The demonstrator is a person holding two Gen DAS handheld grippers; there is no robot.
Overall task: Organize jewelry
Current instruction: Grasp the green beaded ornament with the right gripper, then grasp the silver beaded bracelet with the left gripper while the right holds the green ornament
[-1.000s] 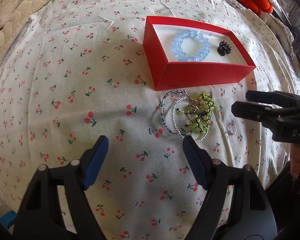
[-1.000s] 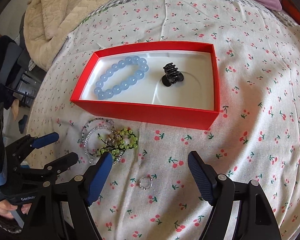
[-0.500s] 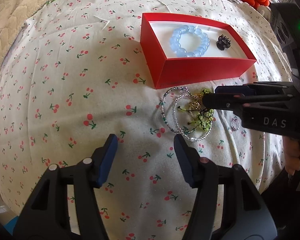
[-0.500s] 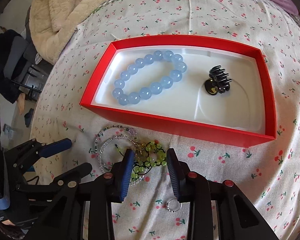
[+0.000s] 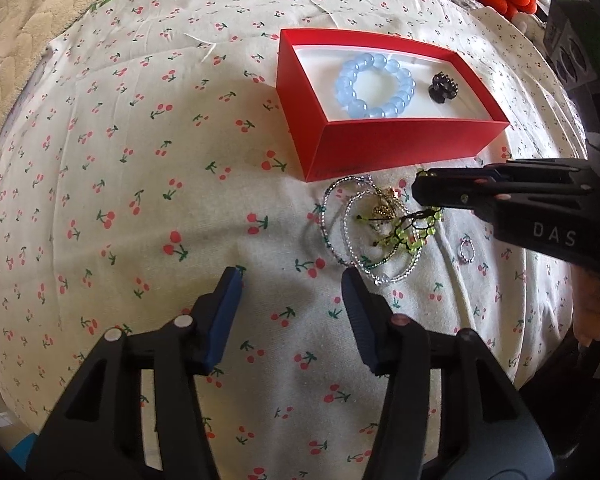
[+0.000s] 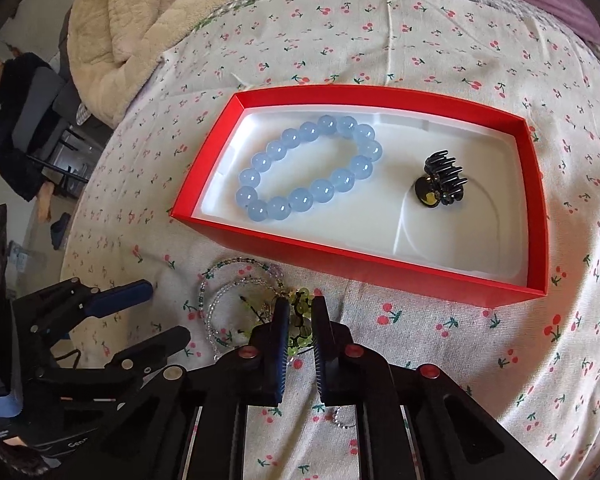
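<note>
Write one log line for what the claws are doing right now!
right claw: shut on green beaded bracelet | left claw: open, empty | red cardboard box: holds blue bead bracelet, black hair clip

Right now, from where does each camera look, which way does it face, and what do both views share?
Left wrist: sits on the left hand-held gripper, open, low over the cherry-print bedspread, facing the red box; the right hand-held gripper enters from the right.
Right wrist: sits on the right hand-held gripper, closed on the green bead bracelet, facing the box; the left one shows at lower left.
Shared: box, blue bead bracelet, black hair claw, small ring.
</note>
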